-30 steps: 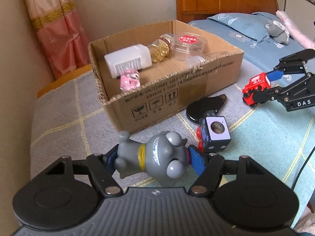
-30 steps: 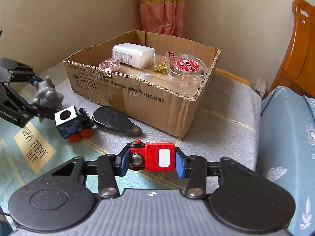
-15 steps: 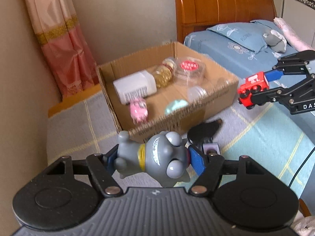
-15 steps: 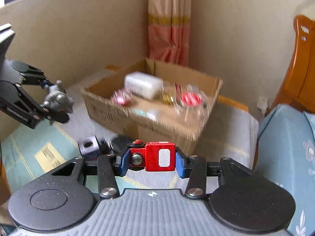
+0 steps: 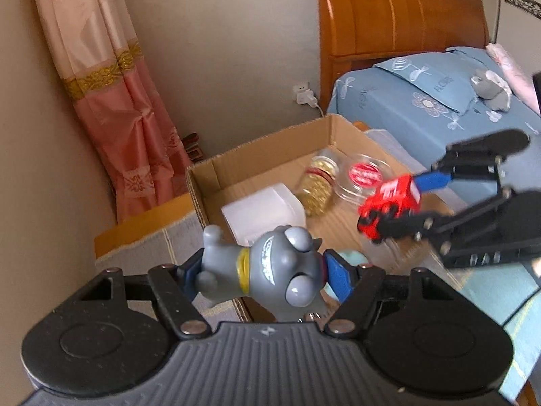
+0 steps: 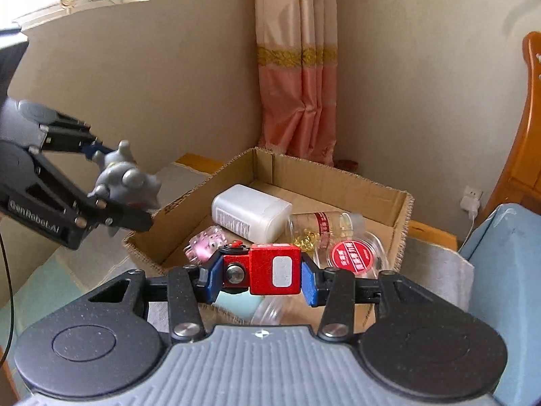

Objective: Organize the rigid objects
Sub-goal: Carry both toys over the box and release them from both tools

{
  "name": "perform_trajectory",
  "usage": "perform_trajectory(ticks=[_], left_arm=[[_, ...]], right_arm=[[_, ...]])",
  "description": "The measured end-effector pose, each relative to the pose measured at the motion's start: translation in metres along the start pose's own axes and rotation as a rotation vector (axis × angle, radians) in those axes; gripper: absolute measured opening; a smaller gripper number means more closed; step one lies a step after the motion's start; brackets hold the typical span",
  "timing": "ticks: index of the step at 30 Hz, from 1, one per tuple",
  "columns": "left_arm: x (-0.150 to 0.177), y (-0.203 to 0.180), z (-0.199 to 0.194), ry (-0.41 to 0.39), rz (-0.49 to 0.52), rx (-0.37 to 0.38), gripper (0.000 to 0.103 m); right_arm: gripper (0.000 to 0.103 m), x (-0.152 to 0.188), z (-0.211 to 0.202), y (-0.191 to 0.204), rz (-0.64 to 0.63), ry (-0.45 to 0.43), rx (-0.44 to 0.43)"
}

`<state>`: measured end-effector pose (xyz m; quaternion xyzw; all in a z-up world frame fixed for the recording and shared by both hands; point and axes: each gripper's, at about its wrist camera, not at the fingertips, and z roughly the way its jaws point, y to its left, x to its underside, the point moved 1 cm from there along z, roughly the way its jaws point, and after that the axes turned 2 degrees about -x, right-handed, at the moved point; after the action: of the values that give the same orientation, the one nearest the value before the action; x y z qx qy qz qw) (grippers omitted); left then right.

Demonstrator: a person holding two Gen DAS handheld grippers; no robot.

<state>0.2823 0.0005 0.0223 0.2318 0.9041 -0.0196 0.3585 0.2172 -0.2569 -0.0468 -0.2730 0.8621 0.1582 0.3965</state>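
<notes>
Both loads have risen from the bedspread to the cardboard box [image 6: 399,203], left gripper [image 5: 267,270] clamped on the grey figure [image 5: 270,267], right gripper [image 6: 258,270] on the red toy train [image 6: 267,269], so releasing inside is probably next.

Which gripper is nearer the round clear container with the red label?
Right. The right gripper, holding the red toy train, hangs just beside the container; the left gripper is at the box's opposite side.

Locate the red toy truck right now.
Clamped between the right gripper fingers, the red toy truck hangs above the cardboard box, by the red-lidded jar.
</notes>
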Motion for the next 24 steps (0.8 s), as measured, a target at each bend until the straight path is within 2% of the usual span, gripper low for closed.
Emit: perform_trajectory(ticks=[7, 9, 14, 17, 24], left_arm=[[-0.025, 0.012, 0.028, 0.003, -0.022, -0.012, 0.071], [-0.032, 0.014, 0.035, 0.011, -0.024, -0.014, 0.071], [-0.050, 0.017, 0.056, 0.029, -0.035, -0.019, 0.071], [-0.061, 0.017, 0.072, 0.047, -0.040, -0.028, 0.071], [-0.081, 0.017, 0.107, 0.083, -0.062, -0.050, 0.072]], right_arm=[[0.052, -0.009, 0.038, -0.003, 0.012, 0.032, 0.018], [0.061, -0.010, 0.042, -0.005, 0.023, 0.036, 0.037], [0.096, -0.008, 0.037, -0.008, 0.052, 0.037, 0.052], [0.100, -0.005, 0.028, -0.006, 0.049, 0.039, 0.056], [0.103, -0.002, 0.017, -0.003, 0.053, 0.076, 0.094]])
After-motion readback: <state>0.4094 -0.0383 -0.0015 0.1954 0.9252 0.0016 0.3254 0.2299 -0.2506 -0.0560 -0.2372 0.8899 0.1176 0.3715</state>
